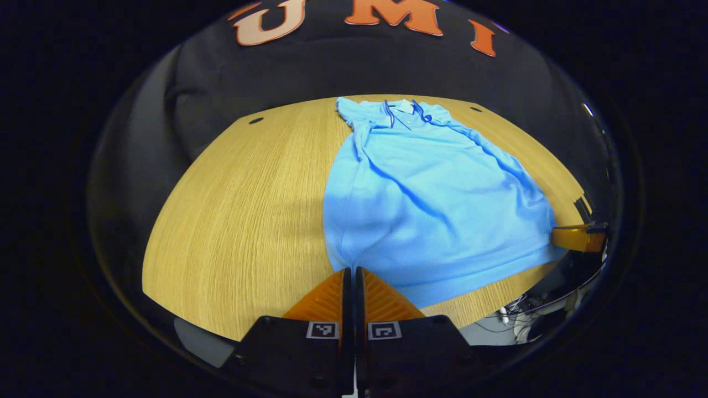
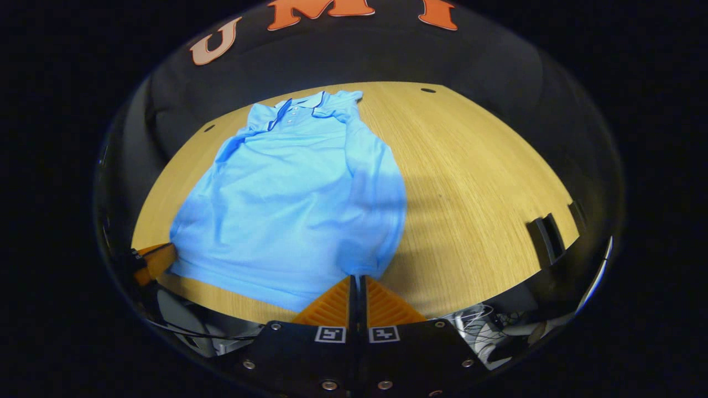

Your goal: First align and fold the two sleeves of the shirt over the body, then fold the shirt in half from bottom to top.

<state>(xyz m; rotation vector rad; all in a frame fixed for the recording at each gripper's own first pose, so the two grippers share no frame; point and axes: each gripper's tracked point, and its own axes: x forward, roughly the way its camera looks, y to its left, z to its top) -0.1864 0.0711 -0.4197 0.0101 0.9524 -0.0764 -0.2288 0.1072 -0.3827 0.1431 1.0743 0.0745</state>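
A light blue polo shirt lies face up on the wooden table, collar at the far end and both sleeves folded in over the body. My left gripper is shut on the near hem corner, where the cloth bunches up into the fingers. In the right gripper view the shirt spreads to the left, and my right gripper is shut on the other hem corner. Each gripper also shows at the far hem corner in the other's view: the right gripper and the left gripper.
The hem lies close to the table's near edge. Bare wood stretches to either side of the shirt. Cables and clutter lie below the table edge. A dark bracket stands on the right edge.
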